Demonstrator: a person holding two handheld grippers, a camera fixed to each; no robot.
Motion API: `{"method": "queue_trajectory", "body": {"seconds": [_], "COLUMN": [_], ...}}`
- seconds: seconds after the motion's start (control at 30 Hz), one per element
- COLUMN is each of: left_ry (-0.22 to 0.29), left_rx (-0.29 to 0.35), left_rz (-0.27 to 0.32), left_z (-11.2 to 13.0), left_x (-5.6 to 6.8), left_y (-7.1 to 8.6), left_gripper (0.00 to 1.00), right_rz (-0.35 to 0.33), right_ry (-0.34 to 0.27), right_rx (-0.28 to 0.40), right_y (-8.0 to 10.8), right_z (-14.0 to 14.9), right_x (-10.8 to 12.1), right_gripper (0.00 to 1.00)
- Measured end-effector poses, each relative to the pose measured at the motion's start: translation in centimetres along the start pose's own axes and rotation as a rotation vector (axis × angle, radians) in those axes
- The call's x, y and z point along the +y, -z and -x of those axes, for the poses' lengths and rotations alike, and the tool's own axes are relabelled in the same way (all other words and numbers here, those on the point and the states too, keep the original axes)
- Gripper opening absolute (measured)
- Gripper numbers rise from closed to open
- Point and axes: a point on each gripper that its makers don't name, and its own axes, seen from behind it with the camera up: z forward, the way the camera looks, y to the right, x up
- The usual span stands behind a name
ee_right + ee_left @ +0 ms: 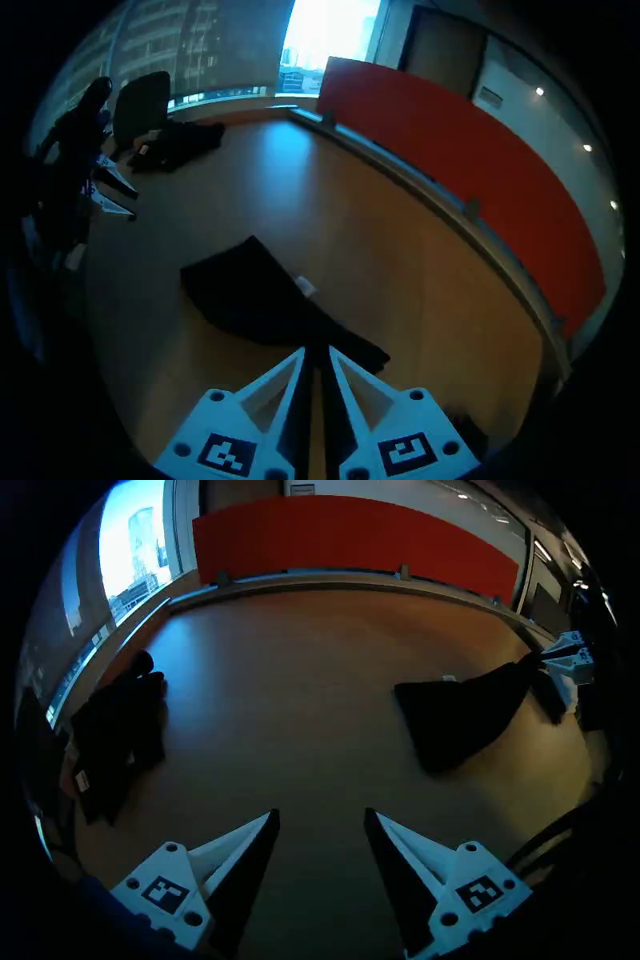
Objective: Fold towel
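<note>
While the left gripper (322,814) hangs spread wide over the bare wooden table (320,680), the right gripper (317,352) pinches one corner of the dark towel (248,296) lying on that table. The left gripper view shows this corner raised. A dark heap (172,144) lies well apart.

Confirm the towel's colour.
The towel is plain black. It shows best in the right gripper view.
</note>
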Motion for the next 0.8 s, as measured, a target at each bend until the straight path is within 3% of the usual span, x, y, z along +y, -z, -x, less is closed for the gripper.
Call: {"method": "queue_trajectory", "body": {"seconds": [0.47,0.8], "left_ry": [0.011,0.023], "left_rx": [0.019,0.031], "left_rz": [0.003,0.003], "left_z": [-0.9,-1.1], "left_x": [-0.2,-0.7], "left_y": [0.6,1.5], "left_gripper": [0.78,0.77], "right_rz": [-0.077,-0.163], "right_ry": [0.098,0.169], "right_rx": [0.018,0.039], "right_y": [-2.3,-4.9], "right_z": [-3.3,-6.6], "right_x": [-2.7,-6.4], "right_gripper": [0.06,0.06]}}
